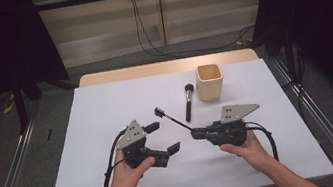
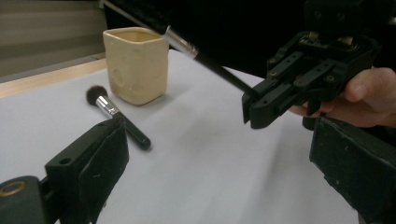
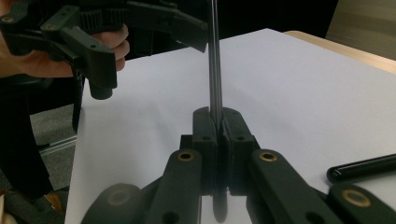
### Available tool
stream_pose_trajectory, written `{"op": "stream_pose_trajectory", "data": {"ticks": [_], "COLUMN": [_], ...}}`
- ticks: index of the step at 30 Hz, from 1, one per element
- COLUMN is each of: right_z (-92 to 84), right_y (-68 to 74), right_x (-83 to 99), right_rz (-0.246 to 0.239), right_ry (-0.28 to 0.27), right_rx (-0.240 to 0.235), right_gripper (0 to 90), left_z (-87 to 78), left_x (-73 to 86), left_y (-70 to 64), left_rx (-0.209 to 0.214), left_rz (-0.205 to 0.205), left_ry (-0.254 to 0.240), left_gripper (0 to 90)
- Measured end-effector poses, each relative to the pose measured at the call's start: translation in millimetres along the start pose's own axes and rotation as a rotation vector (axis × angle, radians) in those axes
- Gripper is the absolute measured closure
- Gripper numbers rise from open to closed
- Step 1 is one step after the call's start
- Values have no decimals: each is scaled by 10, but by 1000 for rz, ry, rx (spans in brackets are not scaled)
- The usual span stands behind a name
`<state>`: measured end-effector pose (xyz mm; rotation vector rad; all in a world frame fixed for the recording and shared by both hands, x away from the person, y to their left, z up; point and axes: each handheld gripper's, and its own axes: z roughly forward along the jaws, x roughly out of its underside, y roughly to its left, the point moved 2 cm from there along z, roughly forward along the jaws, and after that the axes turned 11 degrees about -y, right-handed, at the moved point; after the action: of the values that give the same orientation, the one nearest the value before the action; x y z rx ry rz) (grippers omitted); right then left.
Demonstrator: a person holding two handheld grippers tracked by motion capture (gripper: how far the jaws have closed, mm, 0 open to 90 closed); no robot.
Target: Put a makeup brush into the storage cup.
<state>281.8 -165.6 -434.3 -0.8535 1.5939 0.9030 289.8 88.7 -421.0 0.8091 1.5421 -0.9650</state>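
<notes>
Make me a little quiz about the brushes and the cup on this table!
1. True or false: the right gripper is shut on the thin brush.
2. Where is the fluffy brush? A) inside the cup B) lying on the table beside the cup C) in the left gripper
3. Fill in: the left gripper has its jaws ____ with nothing between them.

Key
1. True: its jaws pinch the handle.
2. B: it lies on the white table just left of the cream cup, apart from it.
3. open
</notes>
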Motion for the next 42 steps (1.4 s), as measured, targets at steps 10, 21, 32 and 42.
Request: {"op": "stream_pose_trajectory", "data": {"ticks": [10, 21, 32, 42], "right_z": [20, 17, 30, 55], "right_y": [2, -3, 3, 20], "right_x": [20, 35, 54, 71], "right_rz": [7, 4, 6, -9], "right_ry": [7, 14, 21, 34], "right_rx": [-13, -9, -15, -39], "right_gripper": [856, 856, 856, 856], "left_z": [157, 168, 156, 120], "left_x": [-21, -84, -88, -135], "left_y": [-30, 20, 86, 114], "left_rx": [-13, -14, -6, 30], "left_rz": [-18, -61, -145, -197], "left_ry": [4, -49, -69, -95], "left_gripper": [221, 544, 655, 731]}}
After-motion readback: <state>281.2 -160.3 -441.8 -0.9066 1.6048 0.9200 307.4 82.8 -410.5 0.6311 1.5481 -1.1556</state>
